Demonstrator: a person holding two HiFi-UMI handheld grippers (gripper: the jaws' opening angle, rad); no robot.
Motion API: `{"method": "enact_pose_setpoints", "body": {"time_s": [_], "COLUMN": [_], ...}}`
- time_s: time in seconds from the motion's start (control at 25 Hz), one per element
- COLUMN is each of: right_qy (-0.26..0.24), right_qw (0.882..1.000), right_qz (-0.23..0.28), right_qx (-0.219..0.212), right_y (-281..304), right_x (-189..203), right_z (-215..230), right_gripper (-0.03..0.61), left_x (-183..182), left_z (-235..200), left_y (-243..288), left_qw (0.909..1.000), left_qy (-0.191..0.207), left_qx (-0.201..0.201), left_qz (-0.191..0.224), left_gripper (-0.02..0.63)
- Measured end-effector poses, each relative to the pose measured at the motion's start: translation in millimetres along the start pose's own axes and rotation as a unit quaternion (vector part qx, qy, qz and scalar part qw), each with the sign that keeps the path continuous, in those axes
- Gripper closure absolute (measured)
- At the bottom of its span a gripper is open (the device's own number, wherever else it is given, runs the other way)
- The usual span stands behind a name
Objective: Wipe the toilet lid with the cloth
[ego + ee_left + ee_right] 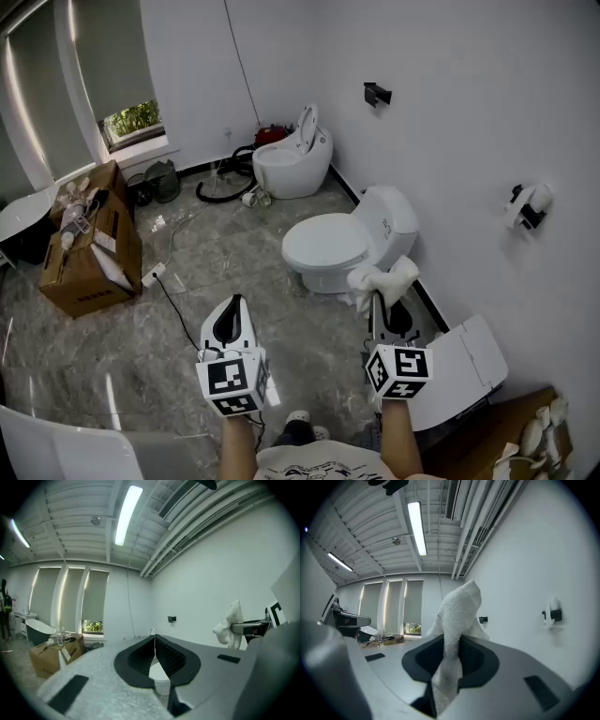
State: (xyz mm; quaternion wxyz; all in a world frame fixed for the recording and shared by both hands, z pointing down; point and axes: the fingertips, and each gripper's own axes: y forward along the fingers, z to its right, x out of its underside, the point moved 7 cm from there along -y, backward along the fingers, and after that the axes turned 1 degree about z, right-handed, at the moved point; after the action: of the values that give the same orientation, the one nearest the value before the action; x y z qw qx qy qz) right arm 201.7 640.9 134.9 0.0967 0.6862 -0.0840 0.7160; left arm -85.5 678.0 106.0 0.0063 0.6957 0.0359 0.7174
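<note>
Forearms (398,442): two seen at bottom edge of head view, one gripper held in each hand; shoe tips (298,417) seen between them on floor (187,281).
L gripper (233,302): jaws pressed together, pads (171,657) met along a thin line; nothing gripped. Held over bare floor, near-left of toilet lid (323,246).
R gripper (379,298): jaws clenched on cloth (382,278); fabric pinched between pads (476,660).
Cloth: white, terry-type, bunched. Upper part stands above jaw tips; tail hangs down between pads. Seen at near-right side of toilet, off the lid's top surface. Also visible at right of left gripper view.
White panel (464,366): flat, lying by R wall, just right of R gripper.
Toilet lid: white, oval, shut down flat. Ahead of both grippers, nearer to R one.
Tank (392,214): white, directly behind lid, set against R wall.
Floor: grey marble-pattern tile; black cable (173,302) run across it to white socket strip (153,275).
Cardboard box (89,253): at left, well apart from toilet; top open, misc. items inside.
Wall fittings: white-and-black fitting (528,206) on R wall; black holder (377,94) farther along, higher up.
2nd toilet (291,161): farther back along same wall, lid raised.
Hose (220,183): black, looped on floor just left of 2nd toilet.
Window (131,120): far-left corner, greenery visible, blind drawn part-way.
</note>
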Motion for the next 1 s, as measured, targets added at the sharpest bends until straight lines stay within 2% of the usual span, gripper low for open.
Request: {"method": "enact_pose_setpoints", "body": {"time_s": [0.52, 1.0], "right_qy": [-0.009, 0.013], "right_qw": [1.000, 1.000], "right_qz": [-0.005, -0.002], "right_qx": [0.002, 0.027], "right_y": [30, 62], "right_x": [2, 14], "right_z": [-5, -16], "right_gripper": [0.505, 0.502], "left_x": [8, 21], "left_z": [-17, -48], "left_y": [30, 66], "left_qw": [0.9999, 0.9998], "left_qy": [-0.001, -0.005], "left_qx": [0.011, 0.017], "left_qz": [-0.004, -0.010], "left_gripper": [0.604, 0.604]}}
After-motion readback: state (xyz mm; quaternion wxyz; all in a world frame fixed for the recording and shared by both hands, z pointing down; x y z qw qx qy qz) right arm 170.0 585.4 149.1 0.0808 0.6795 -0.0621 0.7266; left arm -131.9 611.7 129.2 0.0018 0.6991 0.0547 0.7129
